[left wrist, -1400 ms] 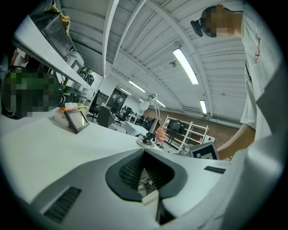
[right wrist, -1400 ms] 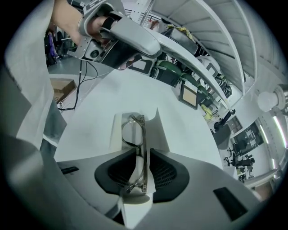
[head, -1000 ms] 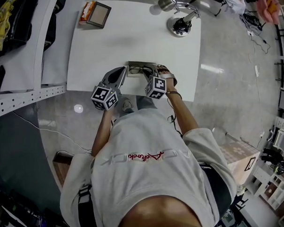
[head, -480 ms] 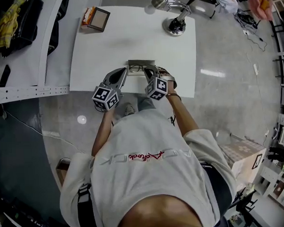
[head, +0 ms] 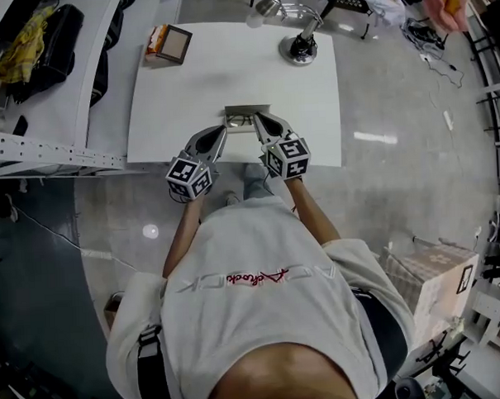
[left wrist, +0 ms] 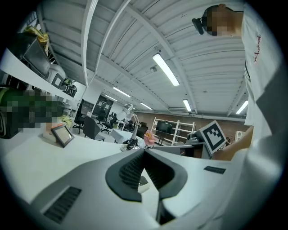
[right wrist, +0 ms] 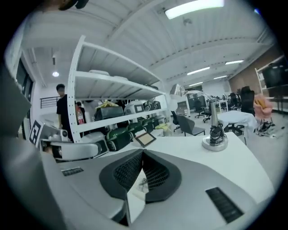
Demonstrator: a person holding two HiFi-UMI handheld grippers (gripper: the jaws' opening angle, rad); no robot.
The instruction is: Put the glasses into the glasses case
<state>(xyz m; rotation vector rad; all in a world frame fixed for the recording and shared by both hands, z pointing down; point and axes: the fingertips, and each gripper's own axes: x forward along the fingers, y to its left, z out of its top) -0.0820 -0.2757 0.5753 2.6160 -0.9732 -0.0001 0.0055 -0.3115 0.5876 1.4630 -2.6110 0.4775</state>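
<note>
sitting open, the glasses case (head: pixel 247 109) holds the glasses (head: pixel 239 120).

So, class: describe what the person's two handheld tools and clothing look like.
The left tool and right tool are pale grey shells with black ribbed pads. Each carries a cube of black-and-white square markers. The person wears a light grey top with red lettering.

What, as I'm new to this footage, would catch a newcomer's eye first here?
The left gripper and right gripper, each with a marker cube, point at the open case on the table's near edge, with glasses in it. Both are shut, and the right gripper's jaws have just been closing on nothing. A lamp stands at the far right corner.
</note>
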